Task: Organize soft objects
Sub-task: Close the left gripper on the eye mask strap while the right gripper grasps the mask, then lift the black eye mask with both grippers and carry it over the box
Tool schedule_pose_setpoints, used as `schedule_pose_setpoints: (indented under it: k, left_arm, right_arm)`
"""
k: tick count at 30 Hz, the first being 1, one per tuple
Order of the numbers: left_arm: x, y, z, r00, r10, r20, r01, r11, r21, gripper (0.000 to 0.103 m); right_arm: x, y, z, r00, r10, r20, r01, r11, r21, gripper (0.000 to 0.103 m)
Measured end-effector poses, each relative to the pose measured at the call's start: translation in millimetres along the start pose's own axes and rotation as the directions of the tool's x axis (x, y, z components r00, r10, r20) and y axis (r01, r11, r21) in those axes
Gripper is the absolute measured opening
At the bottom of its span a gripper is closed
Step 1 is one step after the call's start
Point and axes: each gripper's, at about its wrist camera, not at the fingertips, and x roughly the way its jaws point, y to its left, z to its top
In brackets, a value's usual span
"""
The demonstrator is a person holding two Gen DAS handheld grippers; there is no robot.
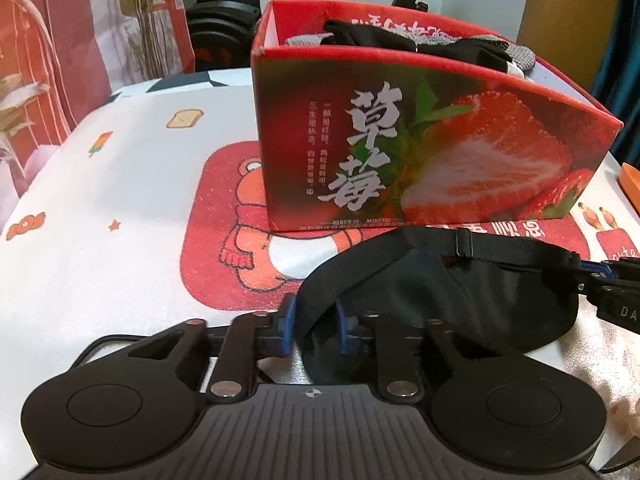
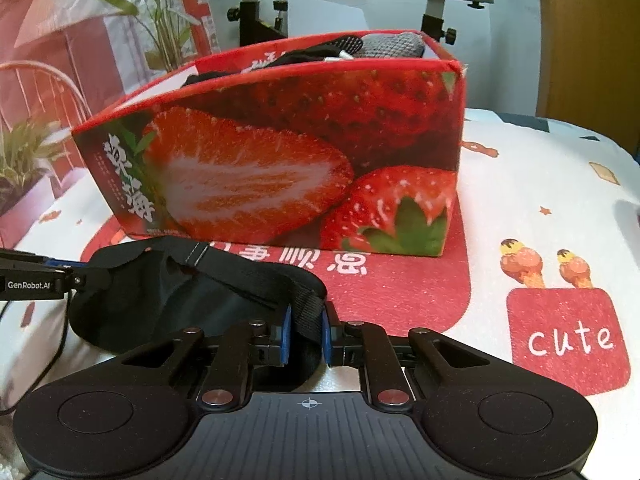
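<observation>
black eye mask point(image 1: 440, 300), strawberry-print red box point(image 1: 420, 152)

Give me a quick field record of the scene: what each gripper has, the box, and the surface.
left gripper: shut on the eye mask, one end
right gripper: shut on the mask's other end, strap between its pads
eye mask: black, in front of the box, not yet inside
box: red strawberry print, open top, black and grey soft items inside
surface: cartoon-print cloth
</observation>
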Motion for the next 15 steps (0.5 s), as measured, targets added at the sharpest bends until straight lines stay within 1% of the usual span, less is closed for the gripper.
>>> schedule_pose_setpoints:
  k: [1, 4, 10, 15]
  left_arm:
    - [-2, 0, 0, 1.0, 0.004, 0.005, -0.004, 1.0, 0.0, 0.014]
    - [-9, -1, 0, 1.0, 0.017, 0.026, -0.017, 1.0, 0.001, 0.011]
    - [-30, -7, 5, 0.994, 0.05, 0.098, -0.053, 0.998, 0.031, 0.011]
    - [-47, -6, 13, 0.985, 0.054, 0.162, -0.057, 0.998, 0.017, 0.011]
  right_arm:
    - [-2, -1, 0, 1.0, 0.002, 0.004, -0.003, 1.0, 0.004, 0.012]
    - [-8, -3, 2, 0.999, 0.017, 0.028, -0.017, 1.0, 0.014, 0.01]
    - [-27, 0, 10, 0.995, 0.042, 0.092, -0.041, 0.999, -0.015, 0.009]
    - [-47, 3, 22, 0.987, 0.055, 0.151, -0.048, 0.997, -0.055, 0.009]
